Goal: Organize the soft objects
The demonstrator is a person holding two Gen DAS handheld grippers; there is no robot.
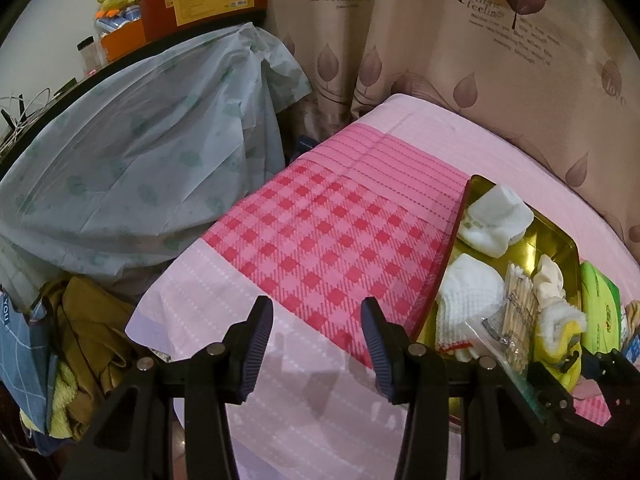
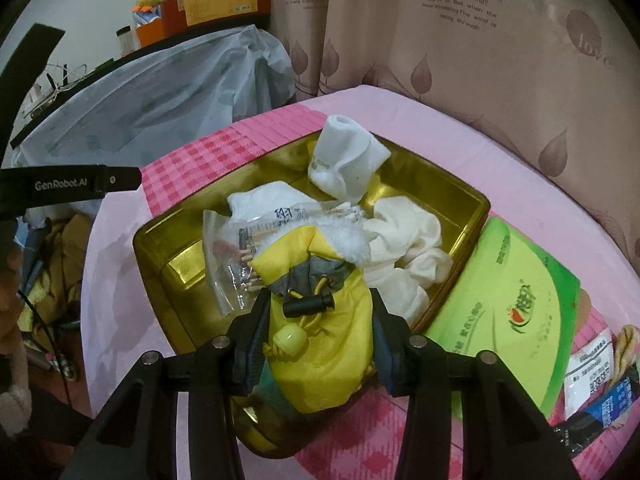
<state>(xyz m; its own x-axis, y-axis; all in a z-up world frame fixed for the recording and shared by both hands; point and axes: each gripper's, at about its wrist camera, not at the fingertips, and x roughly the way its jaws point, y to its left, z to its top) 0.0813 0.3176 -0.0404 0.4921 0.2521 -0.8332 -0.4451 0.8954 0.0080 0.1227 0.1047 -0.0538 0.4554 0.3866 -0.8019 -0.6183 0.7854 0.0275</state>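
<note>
Revealing yellow pouch (image 2: 320, 344) in right hand-held gripper (image 2: 318, 340) — right view only.

Background: leaf-printed curtain (image 2: 500, 92) behind the bed; pale plastic sheet (image 1: 132, 160) draped over a shelf bearing a red box (image 1: 208, 4); green packet (image 2: 508, 312) beside small sachets (image 2: 592, 364); crumpled clothes (image 1: 84, 340) at lower left.

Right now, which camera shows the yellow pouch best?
The right wrist view: the yellow pouch fills the middle of the frame between the right gripper fingers, over the gold tin, cord and toggle plain. The left wrist view catches only a yellow sliver of it at the right edge.
</note>
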